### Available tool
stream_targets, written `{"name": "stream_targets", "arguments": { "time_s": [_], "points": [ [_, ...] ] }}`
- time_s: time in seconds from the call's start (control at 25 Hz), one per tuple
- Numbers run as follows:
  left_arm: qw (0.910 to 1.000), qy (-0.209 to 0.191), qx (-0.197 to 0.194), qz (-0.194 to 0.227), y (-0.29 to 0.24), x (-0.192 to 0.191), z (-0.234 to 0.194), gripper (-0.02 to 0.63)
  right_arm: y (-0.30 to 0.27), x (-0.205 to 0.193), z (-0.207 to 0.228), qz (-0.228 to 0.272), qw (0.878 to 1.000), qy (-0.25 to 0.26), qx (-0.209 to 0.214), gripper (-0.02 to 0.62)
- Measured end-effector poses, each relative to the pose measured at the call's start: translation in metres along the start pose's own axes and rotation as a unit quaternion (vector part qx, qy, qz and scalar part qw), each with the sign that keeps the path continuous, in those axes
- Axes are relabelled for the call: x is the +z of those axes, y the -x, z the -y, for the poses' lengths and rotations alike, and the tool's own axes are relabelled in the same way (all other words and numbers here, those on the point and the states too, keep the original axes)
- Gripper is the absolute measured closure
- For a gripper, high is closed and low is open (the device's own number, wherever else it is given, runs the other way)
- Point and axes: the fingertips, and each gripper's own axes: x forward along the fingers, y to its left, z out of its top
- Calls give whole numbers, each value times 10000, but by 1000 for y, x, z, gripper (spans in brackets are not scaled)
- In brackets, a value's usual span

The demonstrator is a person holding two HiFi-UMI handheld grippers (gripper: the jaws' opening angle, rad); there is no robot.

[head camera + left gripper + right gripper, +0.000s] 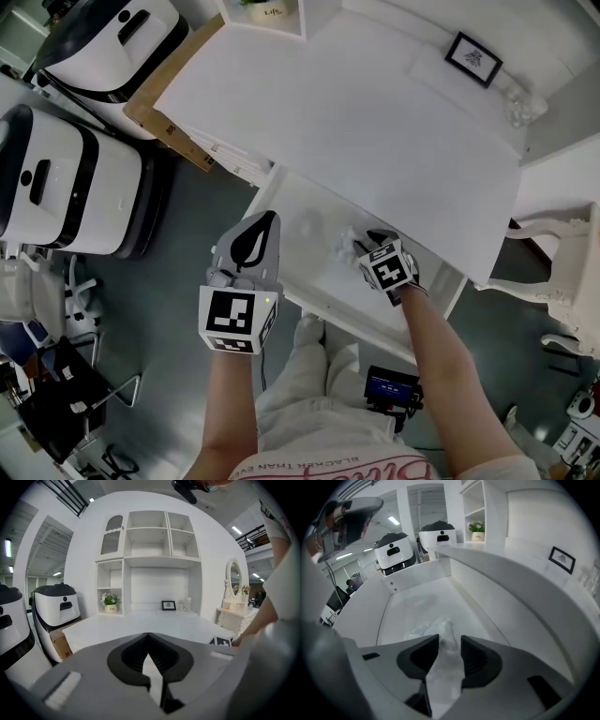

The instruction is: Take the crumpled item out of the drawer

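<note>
Two tongs at open drawer (pixel 349 316). Left tongs (pixel 265 225), nearest, pressed together, nothing between them. Right tongs (pixel 450 641) dipped into drawer, part spread, straddling crumpled item (pixel 440 629); firm pinch not confirmed. Item lies on drawer floor, toward its back, close under tabletop (pixel 356 122) edge. Framed picture (pixel 473 58) at tabletop's far side.

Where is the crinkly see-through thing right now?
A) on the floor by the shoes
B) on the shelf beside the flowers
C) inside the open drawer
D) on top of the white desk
C: the crumpled clear plastic lies on the bottom of the open drawer, with the jaws of the right tool on either side of it.
</note>
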Motion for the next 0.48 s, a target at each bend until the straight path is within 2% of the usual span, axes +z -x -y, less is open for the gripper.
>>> {"name": "stream_targets", "arguments": {
  "time_s": [0.24,0.48],
  "points": [
    [10000,6,-31,-53,1,-6,-1,600,-10,-4,0,-146,9997,-94,191,440],
    [10000,44,-45,-73,2,-7,-4,600,-12,-5,-2,-245,9996,-129,112,455]
  ]
}}
